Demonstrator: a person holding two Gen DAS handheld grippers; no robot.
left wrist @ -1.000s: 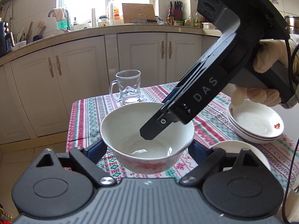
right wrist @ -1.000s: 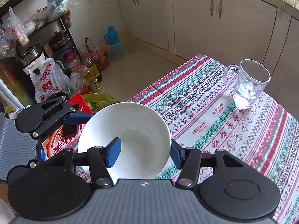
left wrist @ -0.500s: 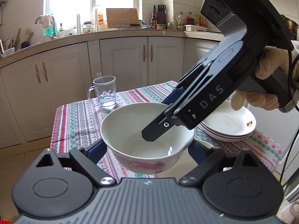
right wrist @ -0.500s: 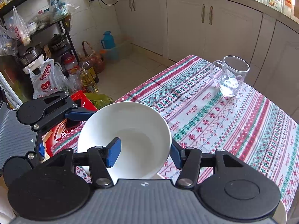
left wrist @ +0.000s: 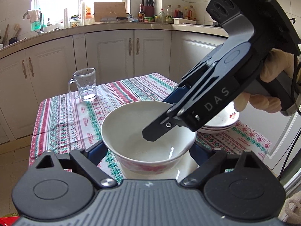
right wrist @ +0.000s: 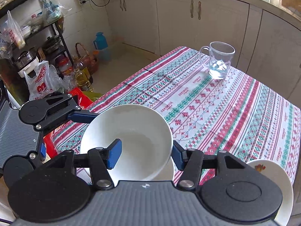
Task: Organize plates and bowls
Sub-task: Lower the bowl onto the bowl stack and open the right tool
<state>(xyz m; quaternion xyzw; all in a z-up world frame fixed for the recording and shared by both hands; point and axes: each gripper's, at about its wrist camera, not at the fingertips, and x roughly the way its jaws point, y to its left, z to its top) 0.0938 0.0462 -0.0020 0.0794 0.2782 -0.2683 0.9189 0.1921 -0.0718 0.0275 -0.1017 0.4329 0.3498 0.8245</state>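
A white bowl (left wrist: pixel 148 131) with a red flower pattern is held between the two fingers of my left gripper (left wrist: pixel 148 150), which is shut on its sides. The bowl (right wrist: pixel 128 141) hangs just above a white plate (left wrist: pixel 186 167) on the table. My right gripper (right wrist: pixel 144 154) straddles the bowl's near rim, one blue pad (right wrist: pixel 113 153) inside and the other outside, jaws wide and not clamped. The right gripper also shows in the left wrist view (left wrist: pixel 156 130), reaching down into the bowl. A stack of white plates (left wrist: pixel 222 120) with a flower mark lies to the right.
A glass mug (left wrist: pixel 84 84) stands at the table's far corner on the striped tablecloth (right wrist: pixel 216 109). White kitchen cabinets (left wrist: pixel 120 50) stand behind. Bags, bottles and a shelf (right wrist: pixel 37 56) crowd the floor beside the table's left edge.
Both grippers and the bowl have moved back toward the near part of the table and lower, over the white plate. The mug now looks farther away.
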